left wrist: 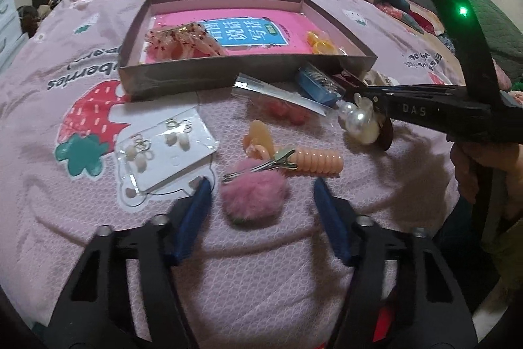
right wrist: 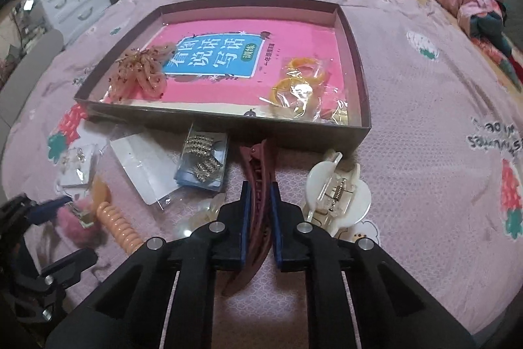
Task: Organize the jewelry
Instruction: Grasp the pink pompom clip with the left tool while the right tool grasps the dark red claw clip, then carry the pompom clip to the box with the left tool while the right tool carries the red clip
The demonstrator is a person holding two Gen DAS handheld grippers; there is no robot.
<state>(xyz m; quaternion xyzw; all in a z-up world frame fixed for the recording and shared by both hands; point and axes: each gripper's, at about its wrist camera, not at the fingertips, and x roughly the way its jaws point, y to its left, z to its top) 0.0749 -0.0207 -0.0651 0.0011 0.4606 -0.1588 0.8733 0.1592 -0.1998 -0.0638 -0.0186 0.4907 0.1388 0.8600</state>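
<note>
Right gripper (right wrist: pixel 258 195) is clamped on the maroon hair clip (right wrist: pixel 258 182), just short of the box (right wrist: pixel 356 133) at 12 o'clock. Left gripper (left wrist: pixel 261 192) gapes wide over the pink pompom clip (left wrist: pixel 253 193) — holding nothing. That clip's long and curved, so it could swivel out or snag the near wall.

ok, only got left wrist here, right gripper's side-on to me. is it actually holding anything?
Observer: Yes. Right gripper is shut on a maroon hair clip, whose tip points at the box.
Operator: And the white lump behind it?
Observer: A white claw clip, lying on the bedspread just right of the fingers, not gripped.
Operator: Orange stuff, far right corner?
Observer: Orange bangles, sealed in a clear bag.
</note>
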